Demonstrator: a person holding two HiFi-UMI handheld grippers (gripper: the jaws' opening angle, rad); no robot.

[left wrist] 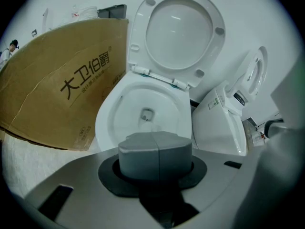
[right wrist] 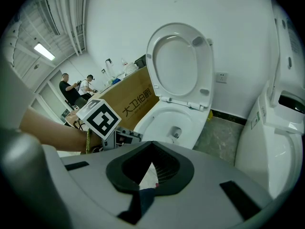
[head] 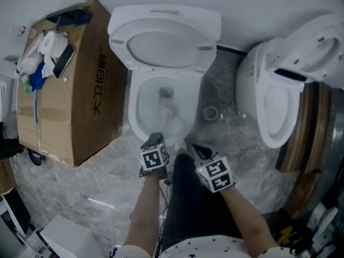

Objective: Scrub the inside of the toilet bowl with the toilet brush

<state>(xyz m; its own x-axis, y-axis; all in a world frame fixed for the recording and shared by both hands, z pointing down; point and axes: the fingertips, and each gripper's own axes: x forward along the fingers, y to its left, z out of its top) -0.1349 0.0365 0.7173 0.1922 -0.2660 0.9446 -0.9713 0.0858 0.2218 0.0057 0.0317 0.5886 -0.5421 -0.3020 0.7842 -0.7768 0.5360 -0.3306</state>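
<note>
We had the left gripper (left wrist: 155, 149) hovering just short of the bowl's (head: 134, 110) near rim, its jaws pressed flat together with nothing between them. The right gripper (right wrist: 151, 168) hung beside it, also on the near side of the bowl, with its jaws a narrow wedge apart and holding nothing; through the gap we saw only floor and a bit of cloth. Neither gripper touched the bowl.

The lid (head: 164, 42) stood up at the far side of the bowl. Inside the bowl, just nearer to us than the drain, lay a pale lump (head: 169, 113), and we couldn't tell whether it was the brush. No brush sat in either gripper. A box (head: 80, 90) stood just left of the bowl, a second toilet (head: 274, 106) well to its right, and a tape roll (head: 210, 113) lay on the floor between the two.
</note>
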